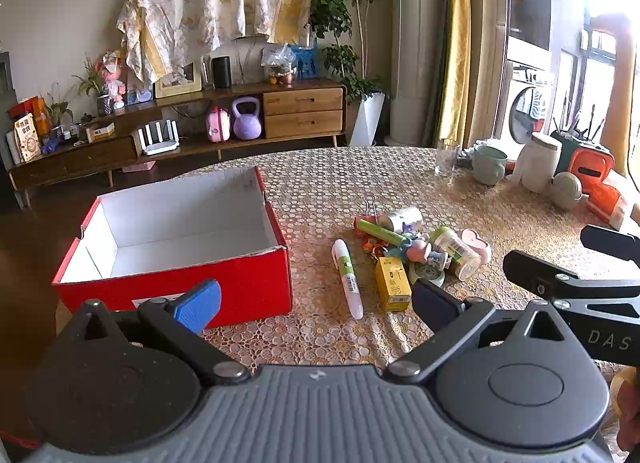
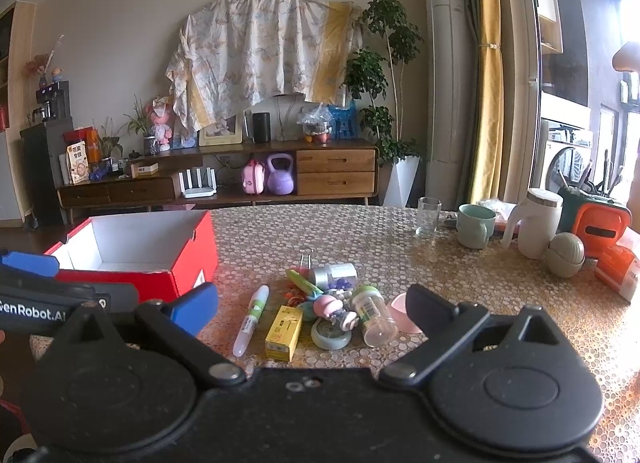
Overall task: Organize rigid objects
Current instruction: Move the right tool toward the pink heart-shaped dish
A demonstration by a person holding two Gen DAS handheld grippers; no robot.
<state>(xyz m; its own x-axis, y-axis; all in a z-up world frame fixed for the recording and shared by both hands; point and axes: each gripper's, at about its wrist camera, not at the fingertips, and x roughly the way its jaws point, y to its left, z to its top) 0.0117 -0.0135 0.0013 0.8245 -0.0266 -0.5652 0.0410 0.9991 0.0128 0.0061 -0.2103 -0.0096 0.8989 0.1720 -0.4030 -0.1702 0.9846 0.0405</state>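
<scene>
Left gripper (image 1: 316,301): jaws spread wide, nothing between them; it hangs above the worktop (image 1: 360,179), low in the frame.
Right gripper (image 2: 312,309): jaws released wide, nothing grasped, above the pile.
Red box (image 1: 172,239): open and white inside, left of centre on the worktop, apart from the pile.
Pile of small objects (image 1: 416,251): right of the box in the left view; a white pen (image 1: 347,278) and a yellow carton (image 1: 393,283) lie at its near edge, a clear jar (image 1: 456,251) on its side behind.
Only in left view: the right gripper's arm at the right edge.
Only in right view: the left gripper's arm at the left edge; a dark machine (image 2: 52,103) at the upper left.
Writing: "DAS" on the arm in the left view; "enRobot.AI" in the right view; labels on the carton are too small to read.
Around: glass (image 2: 428,217), green cup (image 2: 474,225), white jug (image 2: 538,223) and orange items (image 2: 600,223) at the right of the worktop; wooden sideboard (image 2: 336,171) behind.
</scene>
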